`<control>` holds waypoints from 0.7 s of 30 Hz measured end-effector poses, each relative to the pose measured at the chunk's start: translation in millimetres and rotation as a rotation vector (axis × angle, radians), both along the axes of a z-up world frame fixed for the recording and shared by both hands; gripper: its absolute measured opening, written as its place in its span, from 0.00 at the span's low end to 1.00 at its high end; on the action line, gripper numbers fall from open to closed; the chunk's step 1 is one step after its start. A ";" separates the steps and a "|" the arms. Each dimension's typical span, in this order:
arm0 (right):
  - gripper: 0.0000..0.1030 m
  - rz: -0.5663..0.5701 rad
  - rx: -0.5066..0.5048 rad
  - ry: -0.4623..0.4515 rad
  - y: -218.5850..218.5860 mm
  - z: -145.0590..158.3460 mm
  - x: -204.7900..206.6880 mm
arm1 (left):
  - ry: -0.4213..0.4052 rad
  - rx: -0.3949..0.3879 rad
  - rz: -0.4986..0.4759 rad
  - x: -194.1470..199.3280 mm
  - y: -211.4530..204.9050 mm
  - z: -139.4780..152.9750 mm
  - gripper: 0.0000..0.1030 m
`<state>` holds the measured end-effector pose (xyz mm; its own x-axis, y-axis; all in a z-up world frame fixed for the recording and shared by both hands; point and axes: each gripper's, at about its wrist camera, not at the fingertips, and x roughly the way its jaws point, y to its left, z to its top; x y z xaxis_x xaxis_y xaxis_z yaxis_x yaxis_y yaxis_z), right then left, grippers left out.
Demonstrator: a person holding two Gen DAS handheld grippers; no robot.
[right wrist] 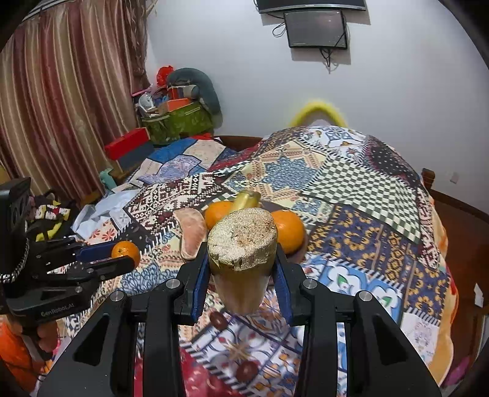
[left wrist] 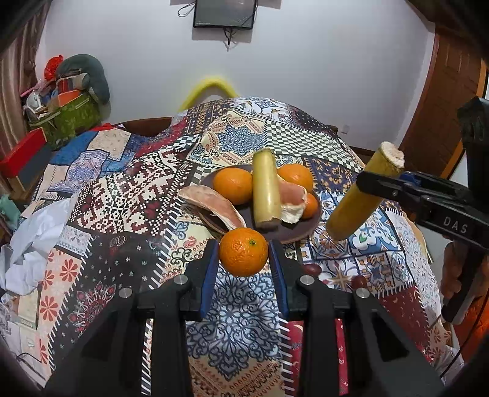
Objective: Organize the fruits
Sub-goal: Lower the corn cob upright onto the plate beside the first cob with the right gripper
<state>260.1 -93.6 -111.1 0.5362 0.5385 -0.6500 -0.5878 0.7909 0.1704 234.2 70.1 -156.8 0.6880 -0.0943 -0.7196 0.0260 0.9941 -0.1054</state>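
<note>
My left gripper (left wrist: 243,253) is clamped on a small orange (left wrist: 243,251), held just above the patchwork cloth (left wrist: 122,195), near the dark plate (left wrist: 308,227) w/ three more oranges, a cane piece (left wrist: 266,190) & peel. My right gripper (right wrist: 243,268) grips a yellow cane stick (right wrist: 241,244), off the cloth, right of the plate. Behind: white wall, small screen (left wrist: 224,13), striped curtain (right wrist: 67,100), cluttered green bag (left wrist: 71,117).
</note>
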 end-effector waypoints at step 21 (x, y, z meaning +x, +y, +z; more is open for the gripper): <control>0.34 0.030 -0.033 0.064 48.2 -34.3 44.1 | 0.015 -0.024 0.024 20.3 17.7 -16.1 0.32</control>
